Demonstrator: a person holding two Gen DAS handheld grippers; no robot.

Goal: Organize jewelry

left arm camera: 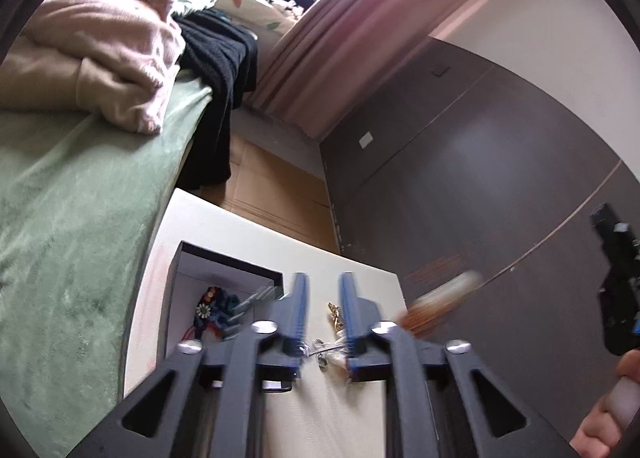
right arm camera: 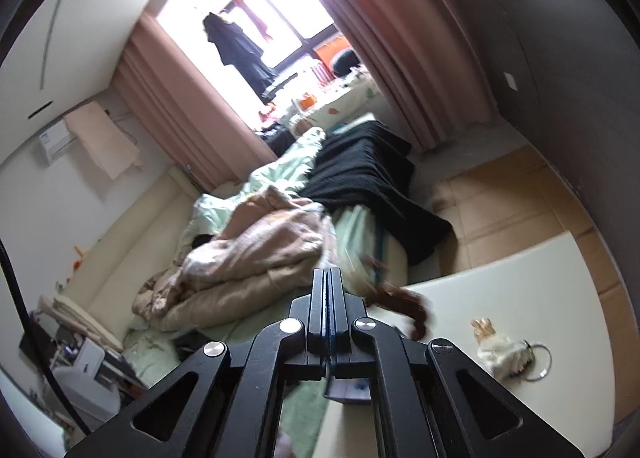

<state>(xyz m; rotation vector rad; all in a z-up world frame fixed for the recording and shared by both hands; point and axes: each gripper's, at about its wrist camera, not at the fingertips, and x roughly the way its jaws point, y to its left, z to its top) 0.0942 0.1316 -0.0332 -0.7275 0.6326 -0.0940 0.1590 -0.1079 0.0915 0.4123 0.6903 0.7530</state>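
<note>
Two grippers in view, both over a white tabletop (left arm camera: 248, 242) next to a bed with a green cover (left arm camera: 60, 218).

Left gripper (left arm camera: 323, 310): fingers spread to a moderate gap, nothing between the pads. Under that gap, on the table, sits the loose jewelry: a gold chain (left arm camera: 336, 316) and a silver ring with small pale pieces (left arm camera: 326, 350). Just left of the fingers is an open box (left arm camera: 224, 258) with dark walls and a pale floor. It already holds colourful items, including a flower-shaped piece (left arm camera: 204, 310) and some blue bits (left arm camera: 226, 308).

Right gripper (right arm camera: 328, 278): fingers pressed together, no visible gap. A brown beaded strand (right arm camera: 408, 310) hangs beside the tips, motion-blurred; can't tell if it is pinched. From the left wrist camera the same brown strand shows as a blur off the table's right edge, with the right gripper at the frame edge and the person's hand below it.

Right wrist view also shows the jewelry pile on the table: gold piece (right arm camera: 482, 326), white cluster (right arm camera: 502, 352), metal ring (right arm camera: 538, 362).

Pink blanket (right arm camera: 256, 250) and black cloth (right arm camera: 368, 178) on the bed.
</note>
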